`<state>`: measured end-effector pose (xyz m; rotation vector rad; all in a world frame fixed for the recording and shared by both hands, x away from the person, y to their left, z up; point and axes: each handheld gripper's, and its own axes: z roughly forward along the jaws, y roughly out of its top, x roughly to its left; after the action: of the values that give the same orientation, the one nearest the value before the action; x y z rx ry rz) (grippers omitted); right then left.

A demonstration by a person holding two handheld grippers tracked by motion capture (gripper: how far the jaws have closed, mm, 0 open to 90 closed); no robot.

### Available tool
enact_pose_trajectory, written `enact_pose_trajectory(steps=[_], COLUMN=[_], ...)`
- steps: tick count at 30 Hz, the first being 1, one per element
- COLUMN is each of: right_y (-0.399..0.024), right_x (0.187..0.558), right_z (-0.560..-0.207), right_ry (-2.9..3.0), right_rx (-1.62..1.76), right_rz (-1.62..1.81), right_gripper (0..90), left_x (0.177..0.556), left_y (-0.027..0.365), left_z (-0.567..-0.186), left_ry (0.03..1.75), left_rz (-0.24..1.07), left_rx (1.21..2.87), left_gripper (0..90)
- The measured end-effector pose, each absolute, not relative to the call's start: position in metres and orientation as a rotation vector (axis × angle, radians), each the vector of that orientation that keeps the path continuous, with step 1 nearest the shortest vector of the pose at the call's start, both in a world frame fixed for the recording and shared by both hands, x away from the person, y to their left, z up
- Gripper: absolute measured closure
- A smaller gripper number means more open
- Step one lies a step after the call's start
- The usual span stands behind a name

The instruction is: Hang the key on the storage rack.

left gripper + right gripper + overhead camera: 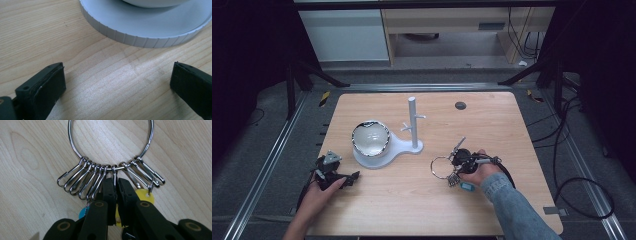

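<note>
My right gripper [114,187] has its two black jaws pinched nearly together on one of the small metal snap clips [114,175] that hang from the big key ring [110,145], and in my right gripper view that clip runs straight down into the narrow gap between the pads. The ring itself lies flat on the wooden table [422,200], with a fan of clips to one side of my jaws and a few more to the other; a yellow tag [145,195] shows behind the jaw on the right of that view, and a bit of a blue tag [82,213] peeks out beside the other jaw. From the high view, the ring [440,167] sits on the near right part of the table, just beside my right hand [477,172], well apart from the white stand [412,125] with its pegs and round base. A shiny silver bowl [370,139] rests on that base. My left gripper [353,176] lies low on the table near the front left edge, in my left hand [319,192], its jaws spread wide with only bare wood between them. In my left gripper view, the ribbed rim of the stand's base [140,40] sits just ahead of those jaws, not touching them.
</note>
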<state>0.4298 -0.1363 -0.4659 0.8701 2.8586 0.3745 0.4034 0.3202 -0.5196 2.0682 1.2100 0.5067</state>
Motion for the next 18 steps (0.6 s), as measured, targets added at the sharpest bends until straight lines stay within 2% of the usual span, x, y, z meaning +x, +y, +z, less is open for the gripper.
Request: enact_pose_trajectory(steps=[18], right_y=[-0.133], right_x=[0.449], right_z=[-0.465], right_ry=[2.956], right_rx=[0.847], right_rz=[0.288], right_gripper=[88.9], left_x=[0.403], left_y=[0.320], left_z=[-0.520], left_ry=[1.211], left_rz=[0.508], left_rx=[2.068], left_gripper=[0.0])
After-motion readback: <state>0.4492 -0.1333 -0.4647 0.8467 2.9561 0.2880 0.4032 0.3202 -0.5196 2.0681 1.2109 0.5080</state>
